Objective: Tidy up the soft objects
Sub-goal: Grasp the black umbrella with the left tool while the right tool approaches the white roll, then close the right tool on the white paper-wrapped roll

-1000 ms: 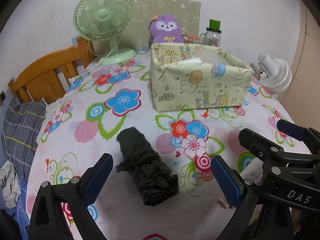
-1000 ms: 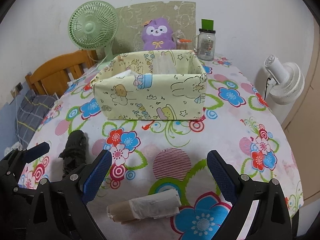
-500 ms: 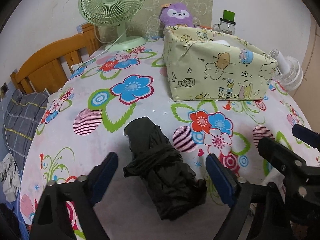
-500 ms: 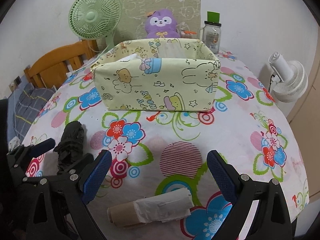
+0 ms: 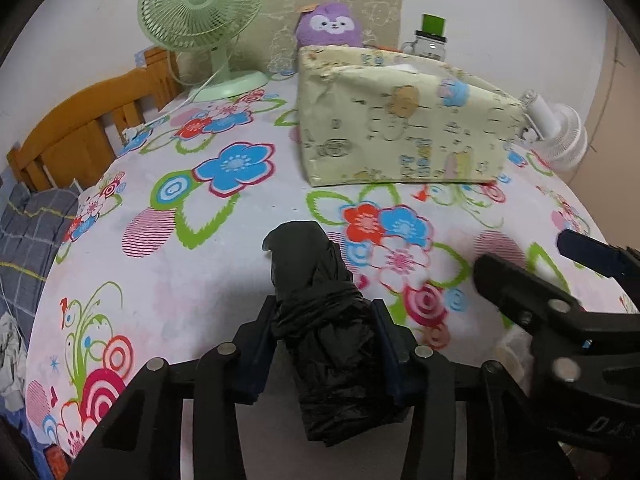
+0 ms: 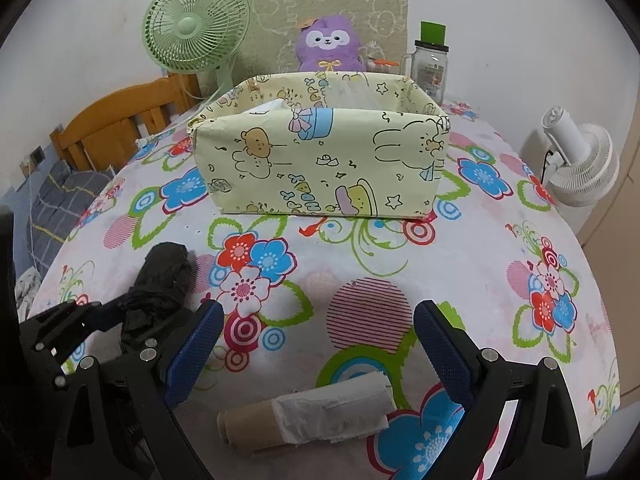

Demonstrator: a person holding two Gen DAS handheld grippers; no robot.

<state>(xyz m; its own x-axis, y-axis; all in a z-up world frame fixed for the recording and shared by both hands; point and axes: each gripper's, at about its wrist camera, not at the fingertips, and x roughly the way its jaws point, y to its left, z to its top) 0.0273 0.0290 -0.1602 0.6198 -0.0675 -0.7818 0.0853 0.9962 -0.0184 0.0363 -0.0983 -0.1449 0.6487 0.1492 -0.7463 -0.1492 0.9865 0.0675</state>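
My left claw has just been closing and now pinches the black bag bundle lying on the desk, pads on both sides at its tied waist. It's slippery, crumpled plastic, so if I lift fast it could slide out. My right claw hangs wide open, empty, above the paper roll. The box waits well ahead.
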